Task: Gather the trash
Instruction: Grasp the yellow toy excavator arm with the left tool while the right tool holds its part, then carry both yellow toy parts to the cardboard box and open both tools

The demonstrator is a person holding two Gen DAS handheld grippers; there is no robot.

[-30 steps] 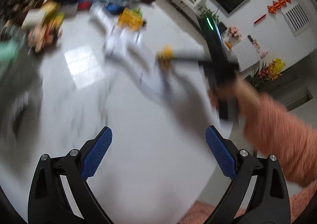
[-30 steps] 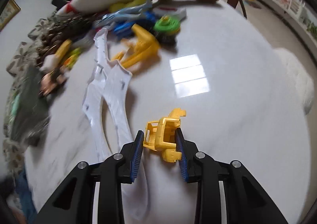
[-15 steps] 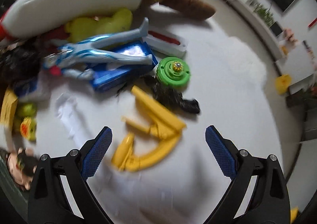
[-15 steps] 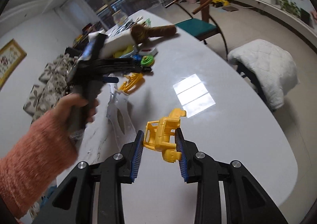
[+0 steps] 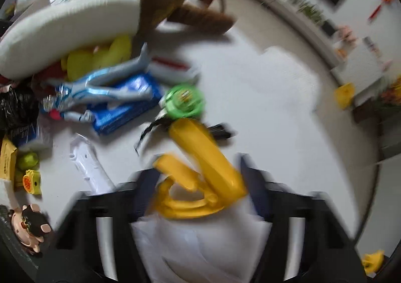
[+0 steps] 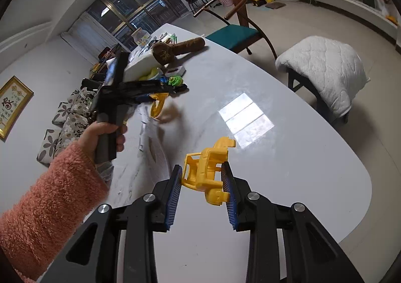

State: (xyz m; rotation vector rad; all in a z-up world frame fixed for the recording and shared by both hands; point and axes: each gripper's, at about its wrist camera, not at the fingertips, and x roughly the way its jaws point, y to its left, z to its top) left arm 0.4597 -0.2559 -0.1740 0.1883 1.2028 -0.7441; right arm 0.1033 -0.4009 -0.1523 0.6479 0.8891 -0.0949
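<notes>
A white table point(image 6: 288, 157) is standing in a living room, toys heaped at its far end. The right gripper point(image 6: 201, 177) is clamping a yellow toy cab point(image 6: 206, 170) above it. The left gripper point(image 5: 198, 182) is blurred, its jaws straddling a yellow toy gun point(image 5: 200, 172); grip unclear.

The right tongs point(image 6: 202, 180) are clamped on a yellow toy piece point(image 6: 206, 172). The left tongs point(image 5: 198, 185), blurred, straddle a yellow toy point(image 5: 200, 172); the left hand point(image 6: 105, 135) grips their handle.
</notes>
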